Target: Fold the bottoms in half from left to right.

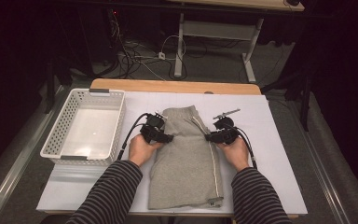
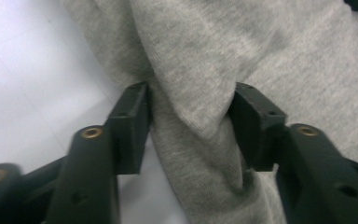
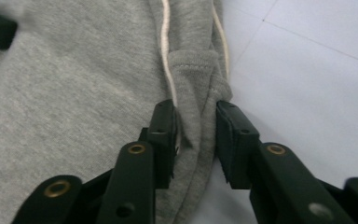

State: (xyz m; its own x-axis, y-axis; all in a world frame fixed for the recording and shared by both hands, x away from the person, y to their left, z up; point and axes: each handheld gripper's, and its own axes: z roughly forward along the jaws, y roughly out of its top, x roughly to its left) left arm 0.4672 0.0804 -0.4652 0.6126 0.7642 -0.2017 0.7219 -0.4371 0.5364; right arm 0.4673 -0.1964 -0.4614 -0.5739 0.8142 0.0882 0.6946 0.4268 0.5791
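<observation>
Your left gripper (image 2: 189,128) and right gripper (image 3: 196,140) each pinch an opposite edge of the grey shorts (image 1: 186,158), ready to fold them.

No text, label, brand, number or sign can be read on anything in these views; nothing printed is legible on the grey garment (image 1: 186,158), the white basket (image 1: 85,126) or the desk (image 1: 279,140).
</observation>
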